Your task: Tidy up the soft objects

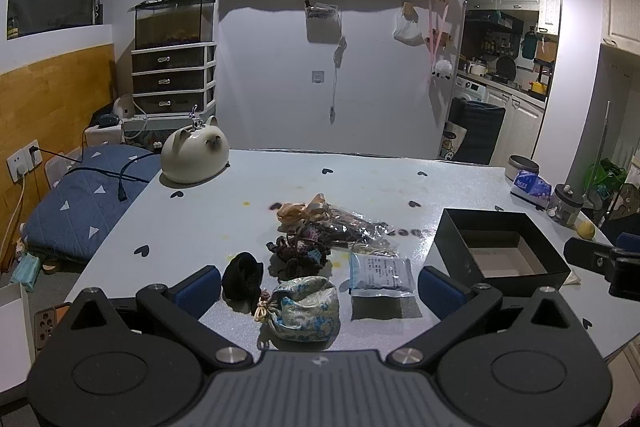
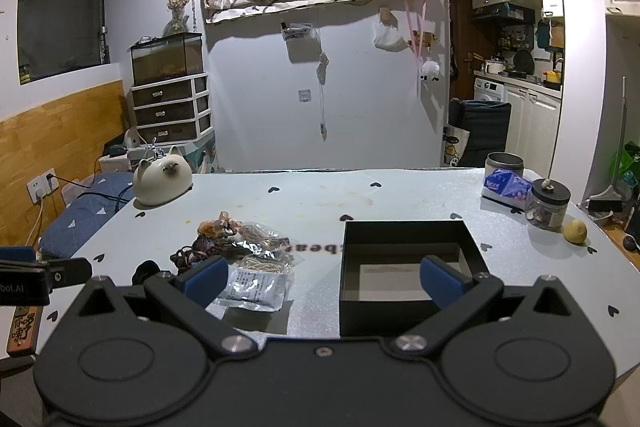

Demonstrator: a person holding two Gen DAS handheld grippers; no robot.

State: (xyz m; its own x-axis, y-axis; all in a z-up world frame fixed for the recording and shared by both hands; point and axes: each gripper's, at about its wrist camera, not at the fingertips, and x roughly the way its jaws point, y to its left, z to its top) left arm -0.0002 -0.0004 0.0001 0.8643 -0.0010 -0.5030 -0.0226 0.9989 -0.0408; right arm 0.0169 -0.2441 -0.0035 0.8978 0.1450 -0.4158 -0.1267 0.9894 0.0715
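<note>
Soft objects lie in a loose pile on the grey table (image 1: 240,227): a blue-patterned drawstring pouch (image 1: 306,309), a black scrunchie (image 1: 242,279), dark crocheted scrunchies (image 1: 300,253), a peach ribbon scrunchie (image 1: 300,213), clear bags of hair ties (image 1: 356,227) and a flat white packet (image 1: 380,273). An open black box (image 1: 500,247) stands to their right. My left gripper (image 1: 320,287) is open, its blue pads either side of the pouch and packet. My right gripper (image 2: 320,279) is open; the packet (image 2: 256,287) and the black box (image 2: 408,263) lie between its pads.
A white cat-shaped ceramic (image 1: 196,157) sits at the table's far left. A tin (image 2: 504,163), tissue pack (image 2: 506,187), glass jar (image 2: 548,205) and a lemon (image 2: 576,231) stand at the far right. A blue cushion (image 1: 88,203) lies left of the table.
</note>
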